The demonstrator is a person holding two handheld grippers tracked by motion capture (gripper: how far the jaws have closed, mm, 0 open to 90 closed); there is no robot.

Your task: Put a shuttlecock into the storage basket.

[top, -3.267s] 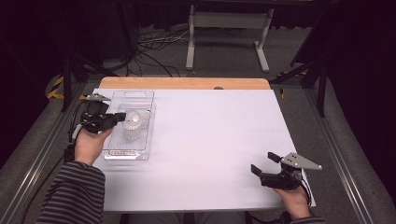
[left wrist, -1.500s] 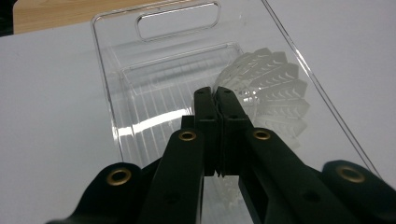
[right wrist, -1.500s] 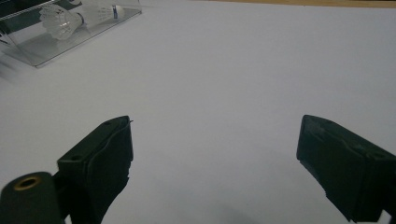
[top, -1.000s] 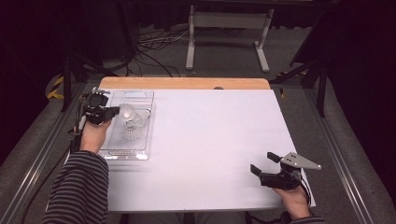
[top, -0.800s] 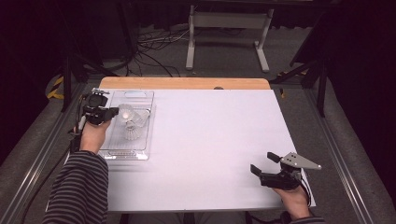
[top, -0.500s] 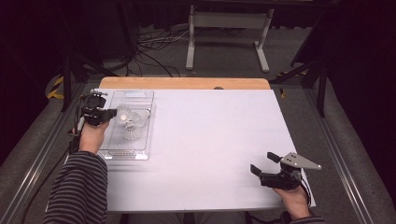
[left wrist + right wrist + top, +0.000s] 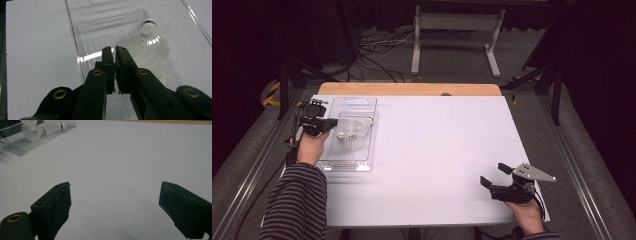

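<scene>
At the left edge of the table, the left gripper [image 7: 328, 125] is held over a clear plastic tray [image 7: 362, 162]. Its two black jaws, flat-faced and blocky with brass rivets at the arms, have just been opening by a sliver; a thin slit is seen between them, and nothing is pinched there. The left hand [image 7: 310, 147] emerges from a striped knitted sleeve [image 7: 294, 205].

The tray is a shallow, see-through rectangle with ribbed lines along its floor and a moulded handle slot at the far end. Inside it, white shuttlecocks [image 7: 150, 47] are lying on their sides just beyond the jaw tips: cone-shaped skirts of stiff, lacy mesh, one of them tipped with a rounded white cork ringed by a blue band. How many lie there cannot be told.

The table [image 7: 447, 150] is covered by a smooth, matte white sheet, with a strip of bare wood shown along its far edge.

Near the front right corner, the right gripper [image 7: 497, 175] is held low over the sheet, jaws spread wide and empty. A grey three-cornered plate is carried on top.
</scene>
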